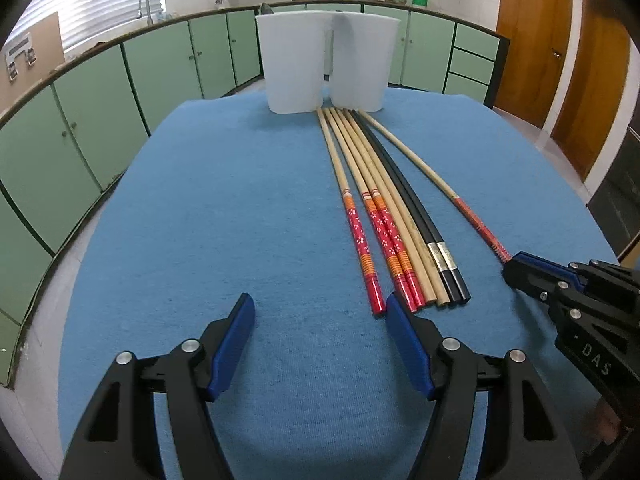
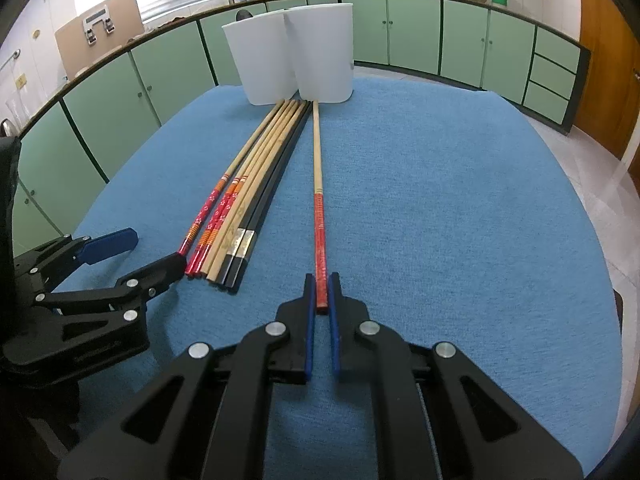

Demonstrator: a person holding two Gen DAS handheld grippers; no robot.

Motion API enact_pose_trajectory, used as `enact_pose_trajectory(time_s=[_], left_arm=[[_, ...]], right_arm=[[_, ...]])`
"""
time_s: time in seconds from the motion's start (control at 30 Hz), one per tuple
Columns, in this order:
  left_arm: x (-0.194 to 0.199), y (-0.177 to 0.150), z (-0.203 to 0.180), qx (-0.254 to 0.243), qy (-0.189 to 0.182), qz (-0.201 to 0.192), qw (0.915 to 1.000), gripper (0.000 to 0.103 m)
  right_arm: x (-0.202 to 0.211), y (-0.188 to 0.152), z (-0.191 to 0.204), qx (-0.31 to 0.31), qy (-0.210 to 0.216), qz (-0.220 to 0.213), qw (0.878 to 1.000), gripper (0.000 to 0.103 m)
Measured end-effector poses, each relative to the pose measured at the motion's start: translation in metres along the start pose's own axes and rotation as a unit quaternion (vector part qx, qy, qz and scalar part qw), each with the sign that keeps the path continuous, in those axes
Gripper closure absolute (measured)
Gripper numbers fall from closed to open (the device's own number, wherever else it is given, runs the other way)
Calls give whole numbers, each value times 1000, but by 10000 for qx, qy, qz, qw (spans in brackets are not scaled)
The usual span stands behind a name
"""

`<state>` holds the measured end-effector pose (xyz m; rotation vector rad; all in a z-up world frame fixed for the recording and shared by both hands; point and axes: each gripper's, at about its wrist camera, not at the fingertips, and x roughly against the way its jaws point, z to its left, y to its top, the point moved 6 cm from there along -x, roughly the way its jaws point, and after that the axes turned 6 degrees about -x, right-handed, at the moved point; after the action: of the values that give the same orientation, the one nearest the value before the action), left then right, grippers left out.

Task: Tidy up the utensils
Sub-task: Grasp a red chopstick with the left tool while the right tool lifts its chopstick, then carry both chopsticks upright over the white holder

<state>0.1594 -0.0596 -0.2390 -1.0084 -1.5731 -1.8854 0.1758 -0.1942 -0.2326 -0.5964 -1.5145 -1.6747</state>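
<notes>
**A:** Starting with the big things, what's in front of you?

**B:** My blue cloth [image 2: 440, 200] covers the table. At its far edge stand two white tubs [image 2: 296, 56], side by side and touching. A bundle [image 1: 384, 208] of chopsticks lies near the middle, tips against the tubs' feet, butts toward me: several bamboo ones with red ends, a plain pair, a black pair.

**A:** And the one off by itself?

**B:** That's the single stick [image 2: 318, 200], just right of the bundle, apart from it at the near end and closing in on it at the far tip. Its long axis runs near to far, nearly straight along the line my right tongs point.

**A:** Which tongs have it?

**B:** My right tongs [image 2: 322, 292]. Their jaws are nearly together, with the stick's red butt between the blue pads. The pads look pressed on it, though the grip seems light. The rest of the stick lies flat on the cloth.

**A:** And your left?

**B:** My left tongs [image 1: 320, 308] stand wide apart and empty, just short of the bundle's butts, with the right-hand finger [image 1: 400, 312] beside the nearest red end.

**A:** So what does the next move turn on?

**B:** I'd judge the stick must be lifted by its butt and tipped upright, since the tubs lie straight beyond its far tip.
</notes>
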Motion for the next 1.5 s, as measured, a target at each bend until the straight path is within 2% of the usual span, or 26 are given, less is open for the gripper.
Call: enact_pose_trajectory(time_s=[0.07, 0.17, 0.2, 0.33, 0.43, 0.6, 1.0, 1.3, 1.5], left_arm=[[0, 2, -1, 15, -24, -34, 10000, 49], [0, 5, -4, 33, -216, -107, 9997, 91], [0, 6, -5, 56, -361, -129, 9992, 96], [0, 7, -5, 146, -500, -152, 9985, 97], [2, 11, -2, 160, -474, -213, 9985, 97], [31, 30, 7, 131, -354, -613, 9974, 98], [107, 100, 30, -17, -235, -1745, 9844, 98], [123, 142, 35, -12, -292, -2175, 9756, 98], [130, 164, 36, -27, -349, -2353, 9713, 98]], right_arm=[[-1, 0, 0, -21, 60, 7, 10000, 93], [-2, 2, -2, -118, 180, 32, 9998, 94], [-2, 2, -4, -158, 210, 36, 9996, 97], [-2, 3, -6, -252, 306, 54, 9992, 98], [0, 4, -5, -224, 311, 32, 9993, 98], [17, 16, -2, 111, 200, -263, 9994, 98], [93, 96, -9, 152, 447, -1227, 9913, 98], [122, 150, 0, 91, 641, -1629, 9845, 98], [129, 178, 8, 250, 668, -1717, 9826, 98]])
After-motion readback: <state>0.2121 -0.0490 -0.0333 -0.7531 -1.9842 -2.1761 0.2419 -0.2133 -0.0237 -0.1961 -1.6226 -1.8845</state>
